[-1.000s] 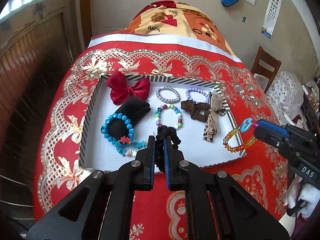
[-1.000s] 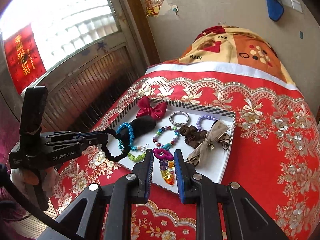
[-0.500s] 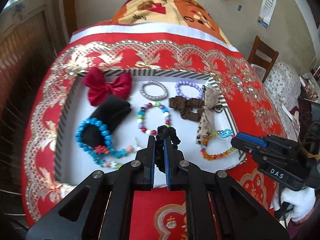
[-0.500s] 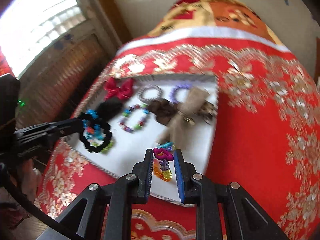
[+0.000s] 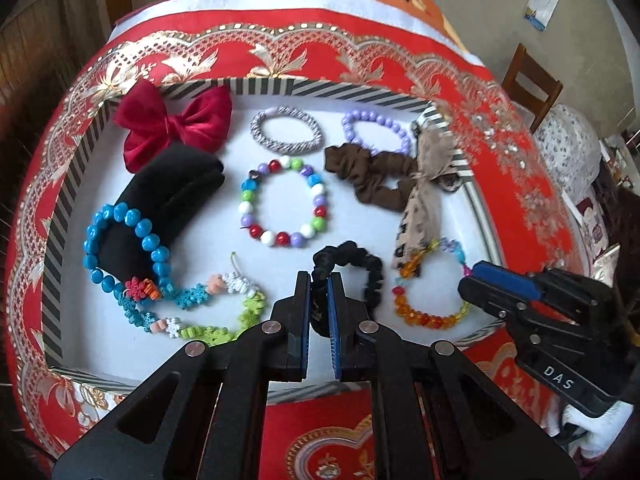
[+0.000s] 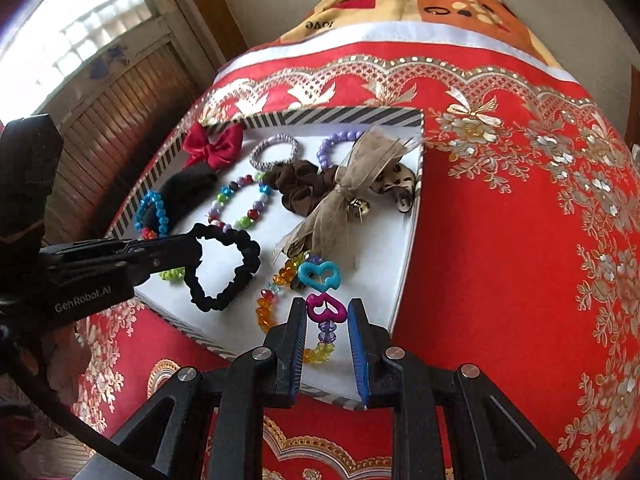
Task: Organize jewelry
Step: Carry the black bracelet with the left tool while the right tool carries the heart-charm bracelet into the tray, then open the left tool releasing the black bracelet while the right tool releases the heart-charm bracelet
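Note:
A white tray with a striped rim (image 5: pixel 56 240) (image 6: pixel 404 280) lies on the red cloth and holds several bracelets, scrunchies and bows. My left gripper (image 5: pixel 319 280) (image 6: pixel 188 254) is shut on a black scrunchie (image 5: pixel 360 268) (image 6: pixel 224 268), low over the tray's near middle. My right gripper (image 6: pixel 327 312) (image 5: pixel 476 280) is shut on the orange bead bracelet with heart charms (image 6: pixel 316 308) (image 5: pixel 424 316), which rests in the tray's near right corner.
In the tray lie a red bow (image 5: pixel 172 124), a black pad (image 5: pixel 160 208) with a blue bead bracelet (image 5: pixel 120 248), a multicolour bead bracelet (image 5: pixel 284 204), a brown scrunchie (image 5: pixel 368 176) and a tan ribbon bow (image 5: pixel 424 200). A wooden chair (image 5: pixel 532 84) stands at the right.
Both grippers have moved down and forward over the tray. The black scrunchie and the orange bracelet have come down with them into the tray's near side.

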The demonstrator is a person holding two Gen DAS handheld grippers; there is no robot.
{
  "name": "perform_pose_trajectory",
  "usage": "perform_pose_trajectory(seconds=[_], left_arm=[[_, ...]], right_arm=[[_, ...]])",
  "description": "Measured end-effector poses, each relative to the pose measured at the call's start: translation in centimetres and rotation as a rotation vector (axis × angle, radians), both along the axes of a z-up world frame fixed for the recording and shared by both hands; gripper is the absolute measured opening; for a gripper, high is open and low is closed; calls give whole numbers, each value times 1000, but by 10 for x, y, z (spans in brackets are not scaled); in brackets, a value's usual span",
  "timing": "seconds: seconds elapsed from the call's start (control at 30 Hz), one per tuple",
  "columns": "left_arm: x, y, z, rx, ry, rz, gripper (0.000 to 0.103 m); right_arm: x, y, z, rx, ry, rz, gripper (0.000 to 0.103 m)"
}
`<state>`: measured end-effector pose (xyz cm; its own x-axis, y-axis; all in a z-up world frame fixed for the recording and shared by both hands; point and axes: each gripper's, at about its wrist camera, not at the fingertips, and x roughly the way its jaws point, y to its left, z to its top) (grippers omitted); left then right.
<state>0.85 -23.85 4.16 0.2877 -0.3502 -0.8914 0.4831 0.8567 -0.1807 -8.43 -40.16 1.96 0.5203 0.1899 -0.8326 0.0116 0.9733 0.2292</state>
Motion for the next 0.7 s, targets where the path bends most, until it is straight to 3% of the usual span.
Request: perform_pose_trajectory(seconds=[0.27, 0.33, 0.4, 0.43, 0.7], left_arm=[[0, 3, -2, 32, -23, 6, 9], [0, 4, -2, 29, -23, 17, 26], [-2, 6, 0, 18, -36, 30, 43], [-4, 7, 1, 14, -43, 33, 46], [-17, 17, 24, 22, -128, 68, 46]], right_arm=[[0, 0, 2, -18, 11, -17, 20], [-3, -1, 6, -23, 0, -22, 22], [-5, 0, 9, -16, -10, -24, 32], [-8, -1, 11, -5, -17, -27, 36], [-23, 0, 25, 29, -73, -61, 36]])
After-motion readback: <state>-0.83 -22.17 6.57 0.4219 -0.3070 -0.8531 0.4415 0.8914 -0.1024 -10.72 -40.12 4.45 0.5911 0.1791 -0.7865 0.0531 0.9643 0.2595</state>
